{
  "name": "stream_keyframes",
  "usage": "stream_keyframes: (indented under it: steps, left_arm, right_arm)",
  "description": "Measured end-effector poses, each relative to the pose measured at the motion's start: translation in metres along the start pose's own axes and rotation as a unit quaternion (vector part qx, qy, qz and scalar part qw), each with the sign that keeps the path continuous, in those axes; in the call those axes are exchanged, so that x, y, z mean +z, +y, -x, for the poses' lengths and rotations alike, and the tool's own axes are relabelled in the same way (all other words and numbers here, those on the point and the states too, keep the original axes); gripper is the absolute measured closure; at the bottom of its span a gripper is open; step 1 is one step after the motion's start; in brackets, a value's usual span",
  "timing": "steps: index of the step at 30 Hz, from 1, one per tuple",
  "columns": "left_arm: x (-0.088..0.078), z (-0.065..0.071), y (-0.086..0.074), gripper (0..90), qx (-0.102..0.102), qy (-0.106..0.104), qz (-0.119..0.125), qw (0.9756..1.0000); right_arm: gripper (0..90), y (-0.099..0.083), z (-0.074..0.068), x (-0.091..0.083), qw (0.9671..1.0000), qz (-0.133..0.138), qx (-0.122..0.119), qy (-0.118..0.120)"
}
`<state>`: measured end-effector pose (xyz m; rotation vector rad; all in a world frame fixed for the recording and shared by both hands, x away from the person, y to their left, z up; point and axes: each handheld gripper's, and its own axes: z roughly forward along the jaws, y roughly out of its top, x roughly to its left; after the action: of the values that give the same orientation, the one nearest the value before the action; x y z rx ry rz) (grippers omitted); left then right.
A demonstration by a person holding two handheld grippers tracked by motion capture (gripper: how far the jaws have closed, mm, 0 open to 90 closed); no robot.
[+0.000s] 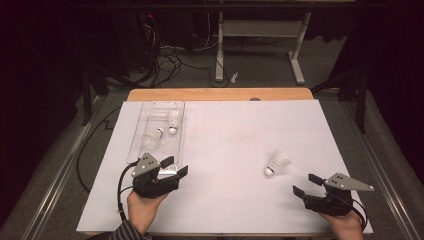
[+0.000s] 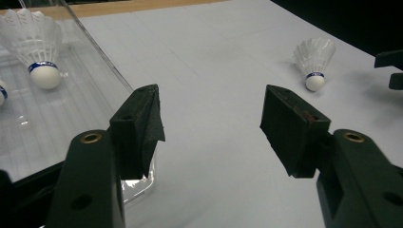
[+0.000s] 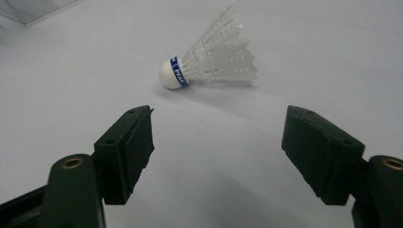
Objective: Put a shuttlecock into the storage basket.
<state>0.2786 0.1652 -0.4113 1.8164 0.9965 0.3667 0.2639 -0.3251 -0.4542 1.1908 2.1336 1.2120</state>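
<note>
The right gripper [image 1: 306,184] holds its jaws wide apart with nothing between them, pointing across the white sheet [image 1: 225,200] toward the loose shuttlecock [image 1: 276,164], which lies on its side just ahead of them, near the sheet's right edge. The hand [image 1: 345,225] behind it rests low at the near right corner. The left gripper [image 1: 175,166] also stands open and empty, its jaws beside the near end of the clear tray [image 1: 181,130], which holds two more shuttlecocks [image 1: 173,120]. Its hand [image 1: 142,210] grips the body from below at the near edge.
</note>
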Motion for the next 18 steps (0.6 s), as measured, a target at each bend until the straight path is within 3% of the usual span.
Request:
stream_keyframes:
  steps: [18]
  left_arm:
    - [0.016,0.005,0.009,39.8,0.001,-0.013,-0.008,0.9999]
  right_arm:
    - [26.5,0.000,0.000,0.000,1.0000,0.001,0.002,0.000]
